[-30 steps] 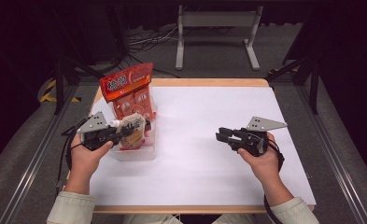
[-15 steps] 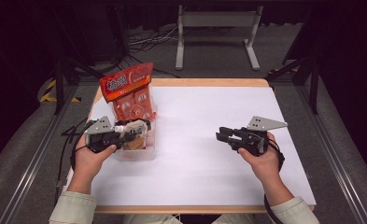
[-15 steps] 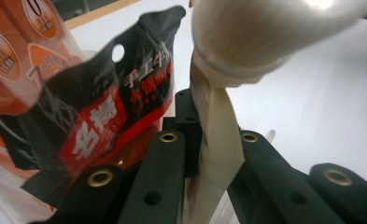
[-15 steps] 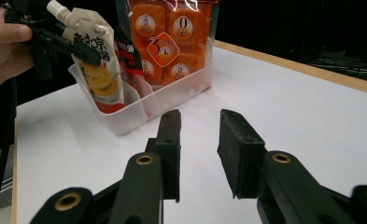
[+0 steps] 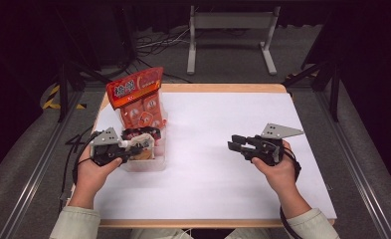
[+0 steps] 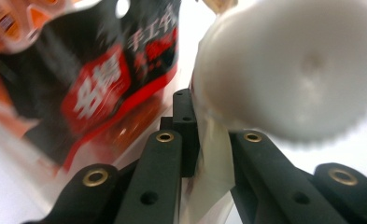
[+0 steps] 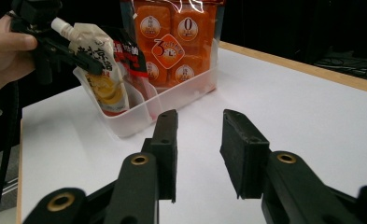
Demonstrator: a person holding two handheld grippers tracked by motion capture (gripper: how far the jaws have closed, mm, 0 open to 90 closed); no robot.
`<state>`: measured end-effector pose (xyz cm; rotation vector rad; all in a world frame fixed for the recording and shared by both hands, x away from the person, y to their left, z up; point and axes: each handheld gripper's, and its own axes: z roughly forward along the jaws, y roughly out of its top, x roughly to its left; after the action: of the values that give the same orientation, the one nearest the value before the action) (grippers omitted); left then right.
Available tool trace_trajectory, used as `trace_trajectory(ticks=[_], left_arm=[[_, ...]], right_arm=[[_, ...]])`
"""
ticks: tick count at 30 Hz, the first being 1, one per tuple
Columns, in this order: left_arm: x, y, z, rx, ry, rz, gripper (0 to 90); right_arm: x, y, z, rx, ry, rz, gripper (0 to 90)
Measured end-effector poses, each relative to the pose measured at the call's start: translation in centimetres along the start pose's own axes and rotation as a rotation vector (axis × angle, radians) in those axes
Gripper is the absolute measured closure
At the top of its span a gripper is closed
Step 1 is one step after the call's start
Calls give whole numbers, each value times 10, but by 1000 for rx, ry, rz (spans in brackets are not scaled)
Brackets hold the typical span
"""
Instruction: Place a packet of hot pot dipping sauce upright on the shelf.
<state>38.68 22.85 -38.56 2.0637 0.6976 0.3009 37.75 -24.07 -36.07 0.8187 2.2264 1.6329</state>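
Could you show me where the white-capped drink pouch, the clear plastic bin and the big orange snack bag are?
White-capped drink pouch point(image 7: 98, 70), right gripper view, its printed front.
Clear plastic bin point(image 7: 172, 100), right gripper view, its long side wall.
Big orange snack bag point(image 5: 136, 92), high view, its top panel.

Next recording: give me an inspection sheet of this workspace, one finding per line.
Surface: white table top, wooden edge.
Job's things: spouted pouch held over the clear bin; orange snack bag and dark red packet stand in the bin.
Clutter: nothing seen.
Grippers: left gripper shut on the pouch near its white cap; right gripper open, holding nothing, its jaws have just been opening.
Cables: black cable trails from the left gripper.
Surroundings: dark floor, metal stand behind.
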Motion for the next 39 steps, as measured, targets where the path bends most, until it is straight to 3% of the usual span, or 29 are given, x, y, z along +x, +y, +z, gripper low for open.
trace_trajectory(ticks=[8,13,15,20,24,32,39], left_arm=[[4,-6,-5,-37,-7,-31,820],[-1,-5,-14,-71,11,-27,719],[-7,-6,-20,-74,30,-15,628],[-17,-10,-39,-122,56,-49,352],[-23,-22,-47,-120,80,-67,208],[-27,-45,-49,-137,112,-118,101],[-28,-62,-42,-139,173,-168,70]], right_arm=[[0,0,1,-3,-5,3,615],[0,1,-1,-10,-24,1,575],[0,1,-3,-12,-34,-4,559],[-2,-2,-12,-11,-60,-8,520],[-5,-3,-20,-17,-83,-9,491],[-8,-16,-32,-12,-141,-24,423],[-12,-33,-37,6,-182,-23,390]])
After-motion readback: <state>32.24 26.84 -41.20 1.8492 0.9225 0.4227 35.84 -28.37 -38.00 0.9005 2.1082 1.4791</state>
